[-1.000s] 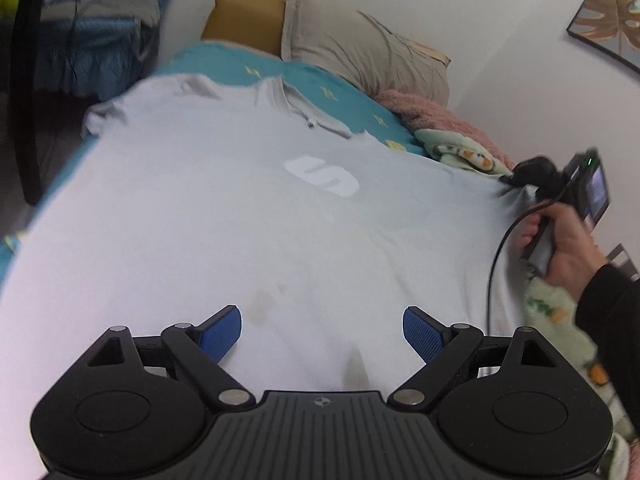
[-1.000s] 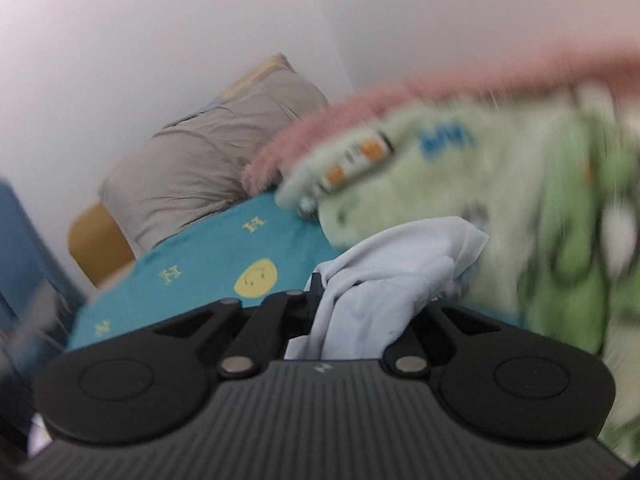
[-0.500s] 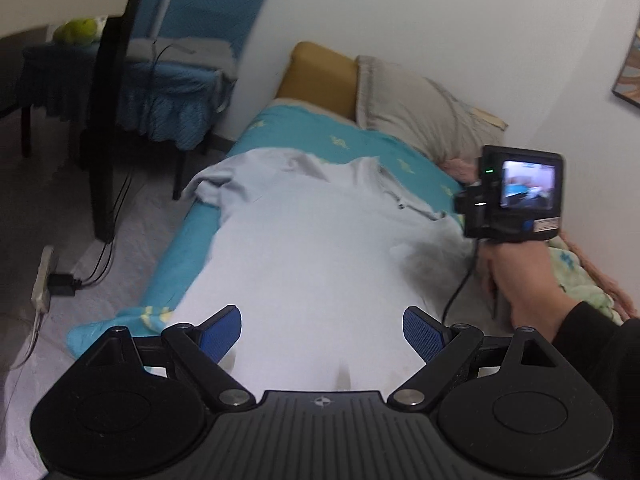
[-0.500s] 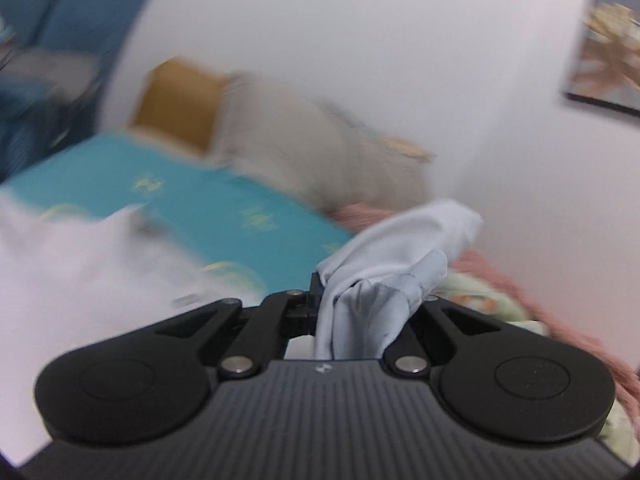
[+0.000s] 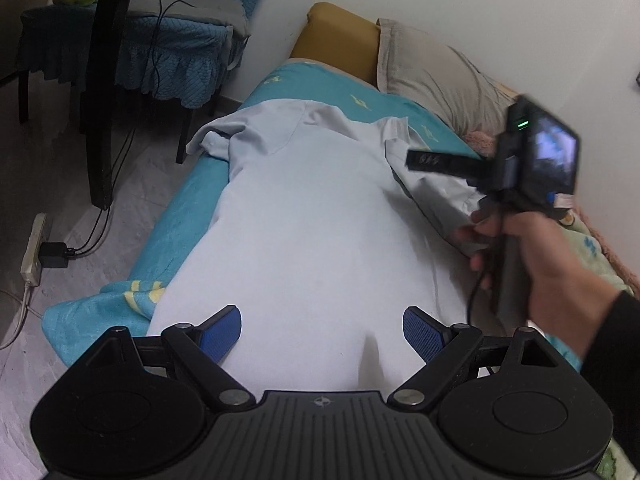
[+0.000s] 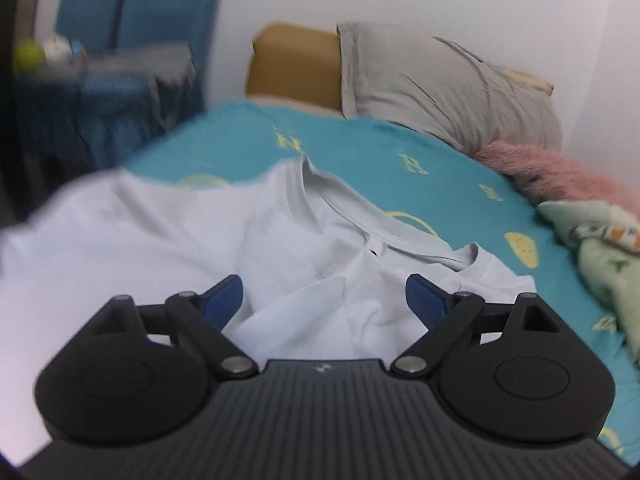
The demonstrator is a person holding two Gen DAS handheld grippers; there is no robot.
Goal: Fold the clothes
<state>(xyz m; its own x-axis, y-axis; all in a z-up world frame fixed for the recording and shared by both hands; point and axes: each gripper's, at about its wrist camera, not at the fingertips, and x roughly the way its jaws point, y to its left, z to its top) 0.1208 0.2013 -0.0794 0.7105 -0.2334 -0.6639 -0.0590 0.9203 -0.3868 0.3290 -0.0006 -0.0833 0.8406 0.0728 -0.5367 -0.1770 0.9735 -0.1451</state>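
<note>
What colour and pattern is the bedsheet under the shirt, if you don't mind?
The bedsheet is teal with small yellow motifs, clearest in the right wrist view.

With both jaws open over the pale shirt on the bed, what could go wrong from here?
1. The folded-in sleeve lies loose and rumpled between the open jaws of the right gripper; it may slide back out.
2. The shirt has its other sleeve bunched at the bed's edge, so that fold could come out uneven.
3. The cable hanging under the right hand might drag across the cloth.
</note>
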